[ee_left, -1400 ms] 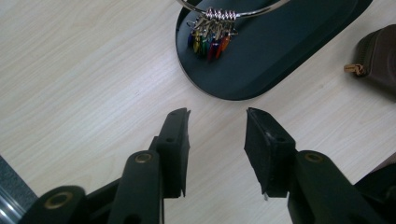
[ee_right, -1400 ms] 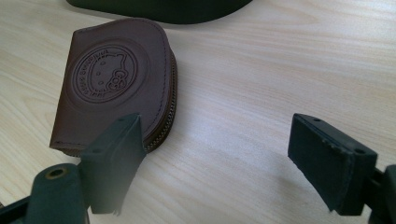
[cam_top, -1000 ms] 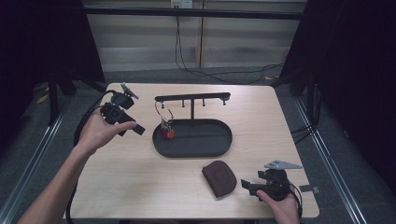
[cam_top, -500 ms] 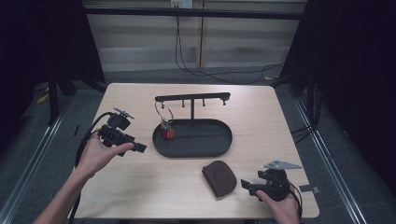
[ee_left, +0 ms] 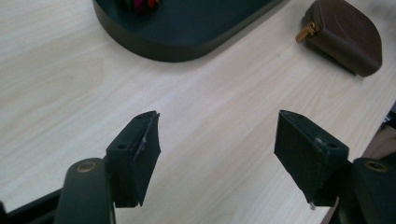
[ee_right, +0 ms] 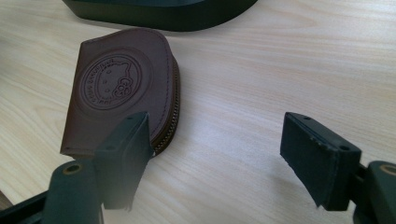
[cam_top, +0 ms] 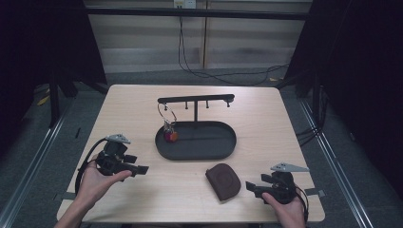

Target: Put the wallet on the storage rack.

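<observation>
While the left gripper [cam_top: 139, 169] hovers with jaws spread wide and empty over bare table [cam_top: 142, 199] near the dark tray [cam_top: 228, 142], the right gripper [cam_top: 252, 186] (jaws equally wide, holding nothing) sits just beside the brown leather pouch [cam_top: 224, 180], which lies flat in front of the tray.

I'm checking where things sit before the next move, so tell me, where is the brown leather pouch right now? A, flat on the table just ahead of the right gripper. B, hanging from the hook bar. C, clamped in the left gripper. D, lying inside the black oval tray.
A: the brown leather pouch lies flat on the table, outside the black oval tray and just ahead of the open right gripper.
</observation>
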### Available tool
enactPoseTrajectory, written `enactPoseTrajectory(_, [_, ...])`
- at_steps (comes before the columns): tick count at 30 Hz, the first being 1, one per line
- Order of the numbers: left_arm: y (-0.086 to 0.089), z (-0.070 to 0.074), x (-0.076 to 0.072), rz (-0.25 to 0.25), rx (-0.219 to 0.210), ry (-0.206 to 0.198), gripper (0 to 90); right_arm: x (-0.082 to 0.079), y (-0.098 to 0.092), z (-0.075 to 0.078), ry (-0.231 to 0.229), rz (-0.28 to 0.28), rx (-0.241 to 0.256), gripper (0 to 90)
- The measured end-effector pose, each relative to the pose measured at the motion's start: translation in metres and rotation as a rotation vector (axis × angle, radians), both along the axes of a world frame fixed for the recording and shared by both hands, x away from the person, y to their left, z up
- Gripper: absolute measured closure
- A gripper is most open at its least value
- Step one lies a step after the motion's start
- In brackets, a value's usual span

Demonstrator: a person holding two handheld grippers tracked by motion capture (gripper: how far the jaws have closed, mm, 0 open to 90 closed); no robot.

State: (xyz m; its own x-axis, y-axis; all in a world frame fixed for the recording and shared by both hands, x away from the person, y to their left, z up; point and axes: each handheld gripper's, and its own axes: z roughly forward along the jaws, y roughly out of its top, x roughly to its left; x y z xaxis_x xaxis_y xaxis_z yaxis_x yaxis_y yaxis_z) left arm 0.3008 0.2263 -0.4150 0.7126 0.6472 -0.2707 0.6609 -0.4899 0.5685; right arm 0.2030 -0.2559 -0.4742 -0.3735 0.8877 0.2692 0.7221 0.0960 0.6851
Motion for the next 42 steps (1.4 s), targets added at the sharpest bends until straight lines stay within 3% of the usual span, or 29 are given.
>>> enactPoseTrajectory(2, [0.002, -0.002, -0.007, 0.011, 0.010, 0.011, 29.8, 0.000, 0.000, 0.001, 0.001, -0.003, 0.001, 25.4])
enactPoseTrajectory(4, [0.004, -0.003, -0.014, -0.011, 0.009, 0.013, 29.7, -0.001, 0.000, 0.001, 0.001, -0.014, 0.000, 25.4])
enactPoseTrajectory(10, [0.012, -0.020, -0.027, -0.022, -0.022, 0.022, 27.1, -0.001, -0.002, 0.003, 0.002, -0.034, 0.000, 24.9])
enactPoseTrajectory(13, [0.014, -0.032, -0.032, -0.021, -0.064, 0.020, 21.9, 0.000, -0.002, 0.007, 0.007, -0.046, 0.014, 27.3])
enactPoseTrajectory(15, [0.015, -0.041, -0.035, -0.030, -0.087, 0.032, 21.0, 0.002, -0.002, 0.009, 0.010, -0.044, 0.030, 27.4])
enactPoseTrajectory(18, [0.011, -0.054, -0.039, -0.050, -0.088, 0.047, 19.8, 0.003, 0.003, 0.012, 0.007, -0.031, 0.024, 29.4])
enactPoseTrajectory(21, [0.010, -0.058, -0.043, -0.049, -0.087, 0.031, 19.5, 0.005, 0.006, 0.015, 0.005, -0.015, 0.030, 31.3])
enactPoseTrajectory(23, [0.010, -0.059, -0.045, -0.051, -0.088, 0.039, 18.8, 0.006, 0.008, 0.016, 0.009, -0.011, 0.042, 32.0])
enactPoseTrajectory(24, [0.010, -0.059, -0.047, -0.047, -0.097, 0.037, 18.4, 0.010, 0.012, 0.021, 0.020, 0.003, 0.076, 33.2])
enactPoseTrajectory(26, [0.011, -0.059, -0.050, -0.035, -0.079, 0.021, 18.4, 0.012, 0.017, 0.023, 0.022, 0.011, 0.069, 33.4])
enactPoseTrajectory(27, [0.015, -0.058, -0.054, -0.039, -0.091, -0.003, 18.4, 0.015, 0.025, 0.027, 0.022, 0.032, 0.035, 34.1])
enactPoseTrajectory(29, [0.019, -0.057, -0.057, -0.023, -0.111, -0.019, 18.4, 0.019, 0.032, 0.030, 0.030, 0.047, 0.011, 34.3])
enactPoseTrajectory(39, [0.032, -0.053, -0.065, -0.004, -0.166, -0.055, 18.4, 0.038, 0.046, 0.038, 0.102, 0.098, -0.007, 34.0])
enactPoseTrajectory(42, [0.036, -0.051, -0.064, 0.018, -0.193, -0.046, 18.4, 0.047, 0.055, 0.043, 0.142, 0.132, -0.050, 36.2])
